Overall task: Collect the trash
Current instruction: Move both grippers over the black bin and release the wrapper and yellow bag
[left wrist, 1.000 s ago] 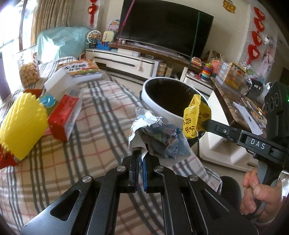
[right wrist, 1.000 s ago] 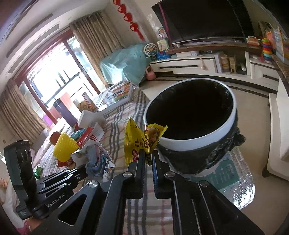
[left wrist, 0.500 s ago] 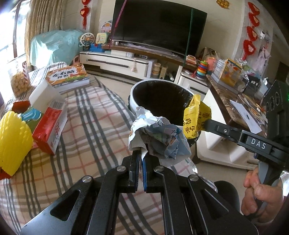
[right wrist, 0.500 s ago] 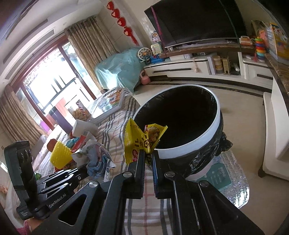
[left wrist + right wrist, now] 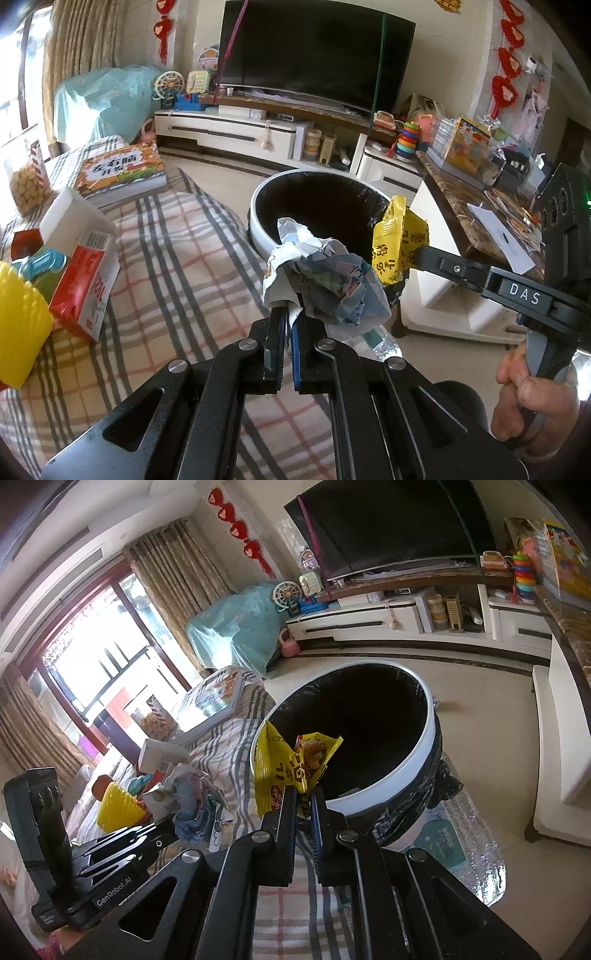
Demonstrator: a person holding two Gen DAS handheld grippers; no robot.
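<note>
Plaid table (image 5: 177,258): crumpled paper (image 5: 325,280) clamped in left tool (image 5: 288,314).

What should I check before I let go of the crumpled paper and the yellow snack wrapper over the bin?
1. Left gripper shut on the crumpled paper: ok.
2. Right gripper shut on the yellow snack wrapper: ok.
3. Trash bin open, black liner in place, with room inside: ok.
4. Wrapper over the bin's opening: not ok; in the right wrist view it sits at the near rim, not clearly past it.
5. Paper over the opening: not ok; in the right wrist view it hangs above the plaid blanket, beside the bin.
6. Loose paper edges clear of the left gripper's fingers: cannot tell.
</note>
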